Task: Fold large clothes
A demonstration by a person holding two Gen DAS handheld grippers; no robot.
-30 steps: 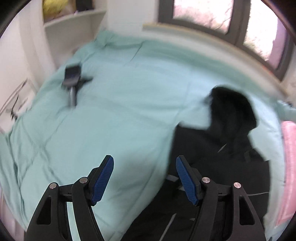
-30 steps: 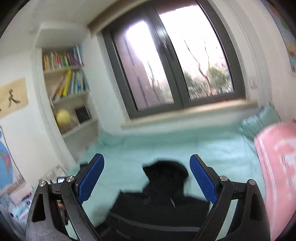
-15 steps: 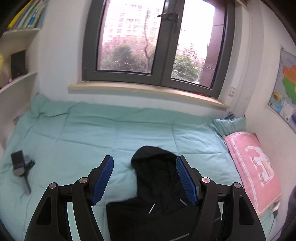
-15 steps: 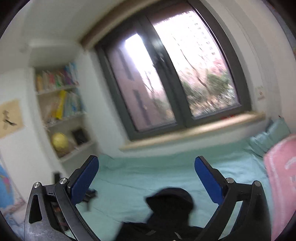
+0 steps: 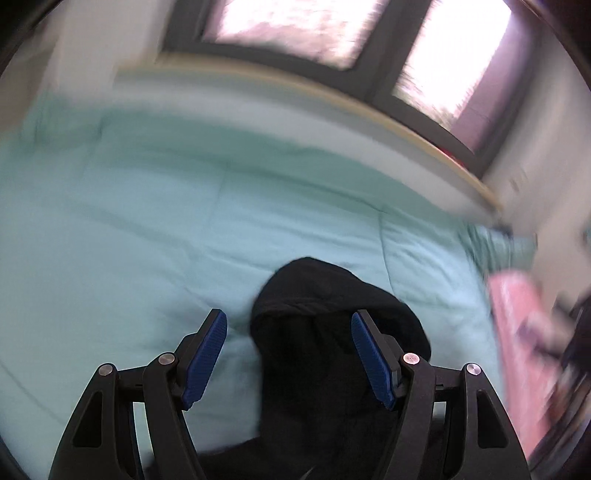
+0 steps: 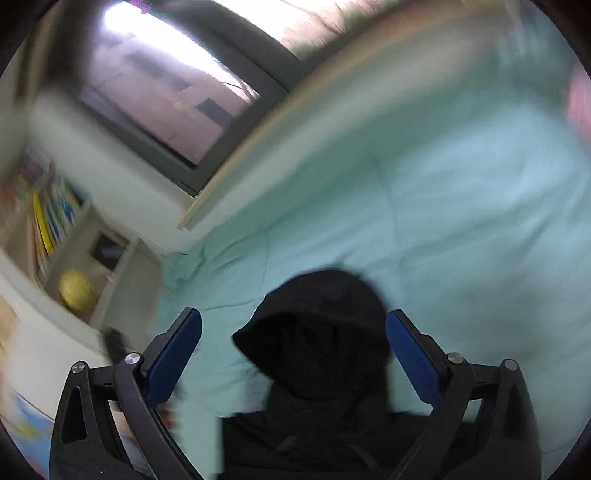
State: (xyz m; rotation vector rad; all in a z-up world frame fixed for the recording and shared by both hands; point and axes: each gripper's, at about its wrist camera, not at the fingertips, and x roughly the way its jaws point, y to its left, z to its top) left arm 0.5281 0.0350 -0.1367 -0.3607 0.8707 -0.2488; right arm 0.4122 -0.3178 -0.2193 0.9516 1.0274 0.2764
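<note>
Black hoodie [image 5: 332,354] lies on the bed [image 5: 147,229], hood toward the window. Likely soft, floppy, fairly bulky; best pinched at a shoulder seam or hem edge, not mid-panel. Left tool [image 5: 288,350] apart, empty; right tool [image 6: 293,354] wide apart, empty. Sleeves and hem cut off below frame; heavy blur hides fabric detail.

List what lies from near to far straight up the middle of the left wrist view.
Left gripper → black hooded garment → teal bedspread → window sill → window.
</note>
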